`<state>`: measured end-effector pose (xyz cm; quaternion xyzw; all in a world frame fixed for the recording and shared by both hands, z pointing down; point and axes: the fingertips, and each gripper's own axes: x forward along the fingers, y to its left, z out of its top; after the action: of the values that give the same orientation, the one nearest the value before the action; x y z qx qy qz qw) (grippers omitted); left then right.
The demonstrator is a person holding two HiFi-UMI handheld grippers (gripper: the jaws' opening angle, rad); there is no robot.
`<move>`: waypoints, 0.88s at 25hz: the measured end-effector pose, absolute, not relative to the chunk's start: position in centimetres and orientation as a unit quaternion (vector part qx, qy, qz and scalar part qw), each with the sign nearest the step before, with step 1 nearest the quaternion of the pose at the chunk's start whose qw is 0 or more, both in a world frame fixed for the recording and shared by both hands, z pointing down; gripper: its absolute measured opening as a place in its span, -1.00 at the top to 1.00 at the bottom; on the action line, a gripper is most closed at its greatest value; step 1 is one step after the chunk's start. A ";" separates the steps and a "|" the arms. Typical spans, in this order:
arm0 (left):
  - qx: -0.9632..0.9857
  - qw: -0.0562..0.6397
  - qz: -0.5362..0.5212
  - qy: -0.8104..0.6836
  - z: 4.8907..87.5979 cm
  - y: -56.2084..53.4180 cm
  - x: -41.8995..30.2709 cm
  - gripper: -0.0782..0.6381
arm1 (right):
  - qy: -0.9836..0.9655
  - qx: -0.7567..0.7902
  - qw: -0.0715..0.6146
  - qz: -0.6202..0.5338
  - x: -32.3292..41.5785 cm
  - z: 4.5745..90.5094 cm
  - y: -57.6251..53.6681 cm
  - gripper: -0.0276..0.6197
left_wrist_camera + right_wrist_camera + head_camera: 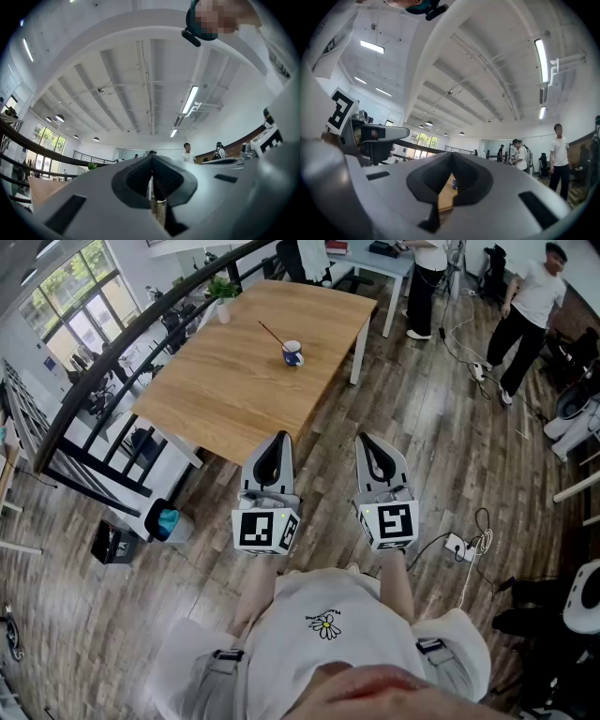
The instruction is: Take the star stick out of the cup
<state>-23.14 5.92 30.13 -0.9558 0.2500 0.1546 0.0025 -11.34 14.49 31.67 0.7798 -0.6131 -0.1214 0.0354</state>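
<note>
One light wooden rectangular table, one blue-and-white ceramic cup toward its far edge, one thin dark stick in the cup, one green potted plant by the table's far left corner, two grey marker-cube grippers, the left gripper and the right gripper, two standing people, one in a white T-shirt, one in dark trousers
</note>
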 end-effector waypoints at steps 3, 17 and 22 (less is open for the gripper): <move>-0.956 0.000 0.154 0.251 30.0 5.9 -22.4 0.73 | -0.614 0.779 0.035 -0.118 -10.6 31.9 14.5 0.89; -0.951 -0.025 0.138 0.277 33.0 6.8 -18.5 0.73 | -0.635 0.768 0.017 -0.080 -6.2 34.6 16.8 0.89; -0.940 -0.030 0.143 0.307 34.0 7.8 -17.1 0.73 | -0.666 0.741 0.037 -0.082 -4.9 36.1 18.5 0.89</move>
<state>-17.05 7.85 33.96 -0.9403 0.3071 0.1434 -0.0304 -4.85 18.45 36.09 0.7409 -0.6656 -0.0818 0.0365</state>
